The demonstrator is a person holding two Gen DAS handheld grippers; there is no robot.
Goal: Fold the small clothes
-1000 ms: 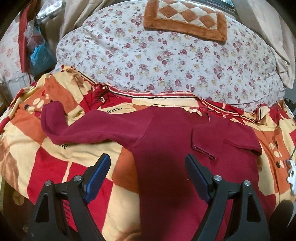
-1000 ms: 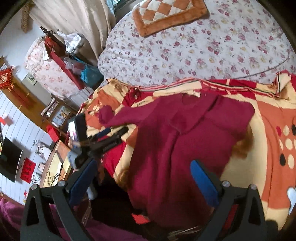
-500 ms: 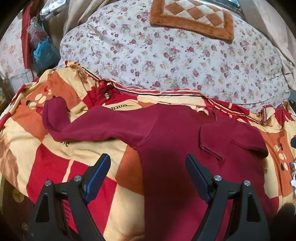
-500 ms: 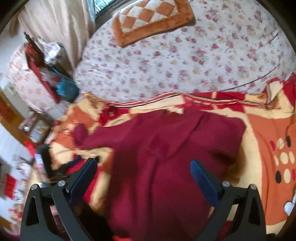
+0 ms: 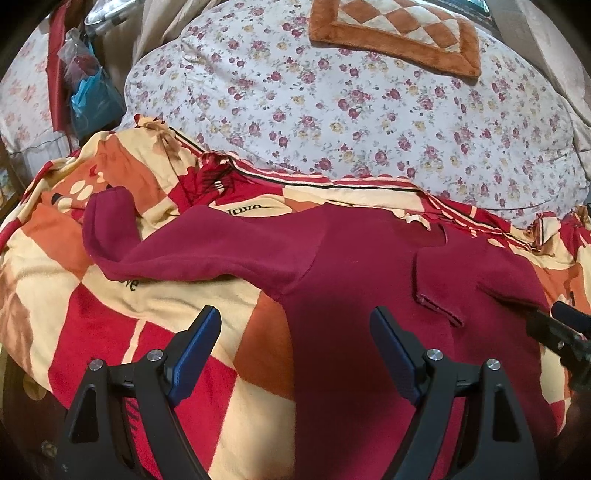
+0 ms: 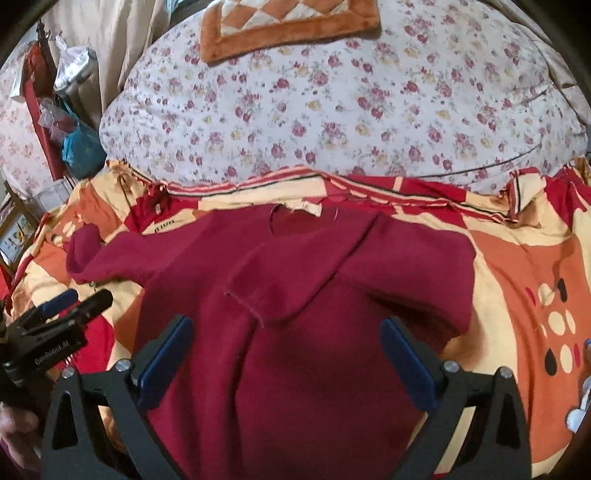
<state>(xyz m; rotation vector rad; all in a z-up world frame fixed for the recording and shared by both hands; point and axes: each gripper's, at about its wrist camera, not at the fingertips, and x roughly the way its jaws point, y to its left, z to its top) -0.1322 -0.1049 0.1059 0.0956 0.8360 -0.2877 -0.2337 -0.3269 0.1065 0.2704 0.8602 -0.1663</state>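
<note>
- Nearest the lenses, the left gripper (image 5: 295, 343) and the right gripper (image 6: 288, 354) are held spread wide above the bed, nothing caught between the blue pads (image 5: 192, 350) of either.
- Just beyond them, a dark red top (image 6: 295, 295) is laid flat on a patterned blanket (image 5: 110, 314), its hem toward the cameras and its neckline away from them.
- One sleeve (image 5: 184, 254) is stretched out to the left across the blanket, its cuff curled upward; the right side is already turned in over the chest (a folded flap is seen in both views).
- Farther back, a floral quilt (image 6: 332, 110) is heaped behind the blanket, with a checkered orange mat (image 5: 399, 29) resting on top.
- At the far left edge, bags and clutter (image 5: 88, 96) are seen beside the bed.
- The left sleeve is judged the next part to be folded. A pinch taken too deep could gather the soft blanket together with the sleeve, and the flap already folded could be dragged open if the body of the top is tugged sideways.
</note>
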